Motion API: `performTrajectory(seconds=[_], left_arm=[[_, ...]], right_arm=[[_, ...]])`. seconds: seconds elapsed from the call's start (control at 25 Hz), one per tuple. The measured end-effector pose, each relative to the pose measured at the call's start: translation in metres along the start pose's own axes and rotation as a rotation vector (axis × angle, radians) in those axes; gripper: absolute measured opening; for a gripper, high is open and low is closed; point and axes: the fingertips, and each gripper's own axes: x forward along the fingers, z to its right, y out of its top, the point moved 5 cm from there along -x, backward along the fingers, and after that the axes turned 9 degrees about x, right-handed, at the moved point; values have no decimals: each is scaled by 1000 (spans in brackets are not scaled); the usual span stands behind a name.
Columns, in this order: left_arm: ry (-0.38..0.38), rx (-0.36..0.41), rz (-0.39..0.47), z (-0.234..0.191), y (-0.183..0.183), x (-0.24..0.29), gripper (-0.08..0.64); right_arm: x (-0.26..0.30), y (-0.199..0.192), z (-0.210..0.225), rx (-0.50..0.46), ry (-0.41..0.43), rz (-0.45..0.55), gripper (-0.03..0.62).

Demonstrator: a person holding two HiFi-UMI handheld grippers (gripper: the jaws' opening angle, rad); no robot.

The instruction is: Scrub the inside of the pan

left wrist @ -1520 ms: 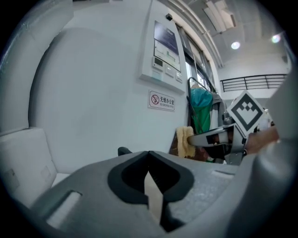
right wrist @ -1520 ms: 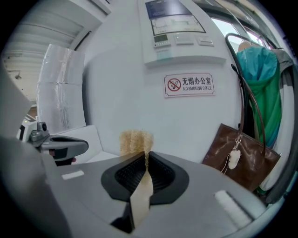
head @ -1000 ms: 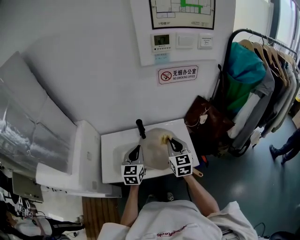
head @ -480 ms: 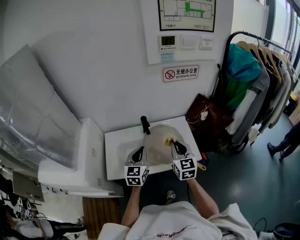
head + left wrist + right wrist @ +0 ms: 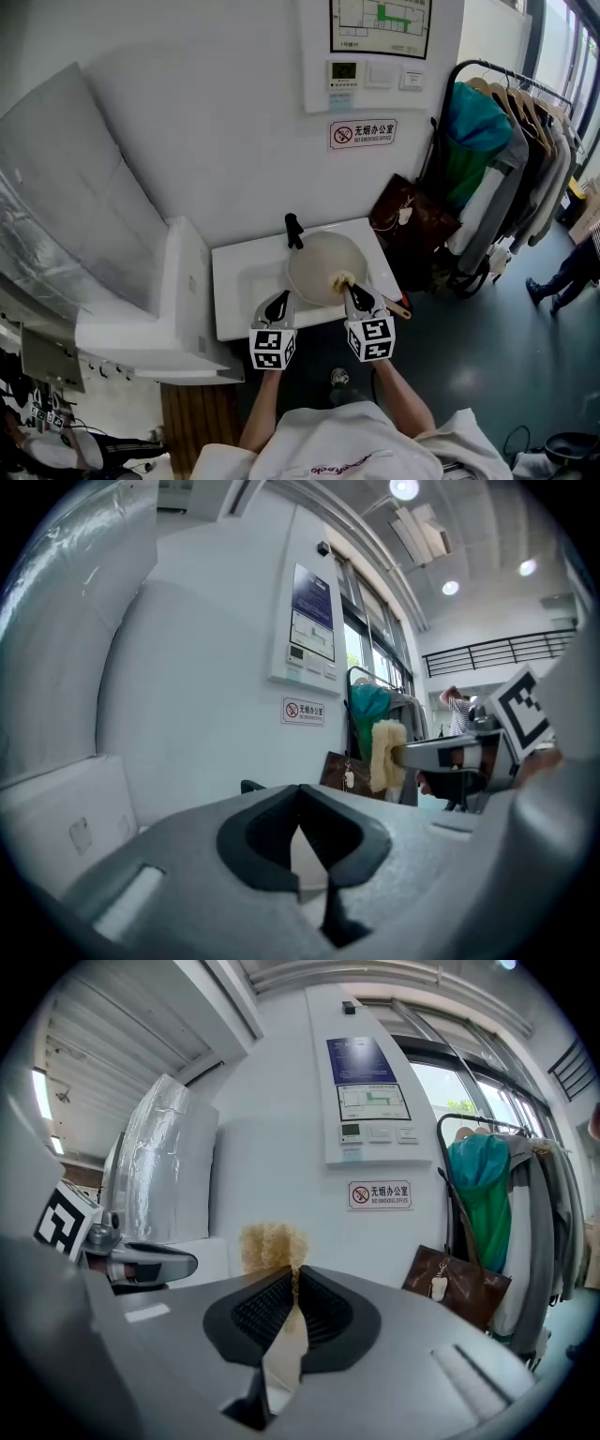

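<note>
Here's the pan (image 5: 322,264), pale and round, sitting on the white table (image 5: 234,281) at the centre of the head view. Its dark handle (image 5: 293,230) points up the frame toward the wall.

The right gripper (image 5: 351,292) comes in from the lower right. In its own view the right gripper (image 5: 292,1283) is clenched hard on a yellow scrubber (image 5: 272,1244), whose fluffy head pokes out above the jaw tips. From above, the scrubber (image 5: 341,279) sits over the pan's inside, just within the lower right rim. Whether it presses on the metal, I cannot tell.

The left gripper (image 5: 279,300) is at the lower left, its tip right beside the pan's rim. In its own view the left gripper (image 5: 302,808) has its jaws drawn together, with only a pale sliver showing low in the gap. I cannot tell whether that sliver is the rim. That view also catches the scrubber (image 5: 384,754) at centre right, sticking out of the other gripper's jaws.

A no-smoking sign (image 5: 363,133) hangs on the wall above the table. At the right of the frame a brown bag (image 5: 408,230) leans against the wall beside a rack of clothes (image 5: 506,141).
</note>
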Motion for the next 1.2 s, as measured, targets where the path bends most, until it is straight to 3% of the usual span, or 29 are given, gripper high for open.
performTrajectory(seconds=[0.52, 1.2], left_arm=[[-21, 3, -7, 34, -6, -40, 2], [-47, -10, -17, 67, -15, -49, 2]], right_arm=[[-51, -14, -11, -5, -23, -7, 25], [-81, -33, -2, 13, -41, -38, 25]])
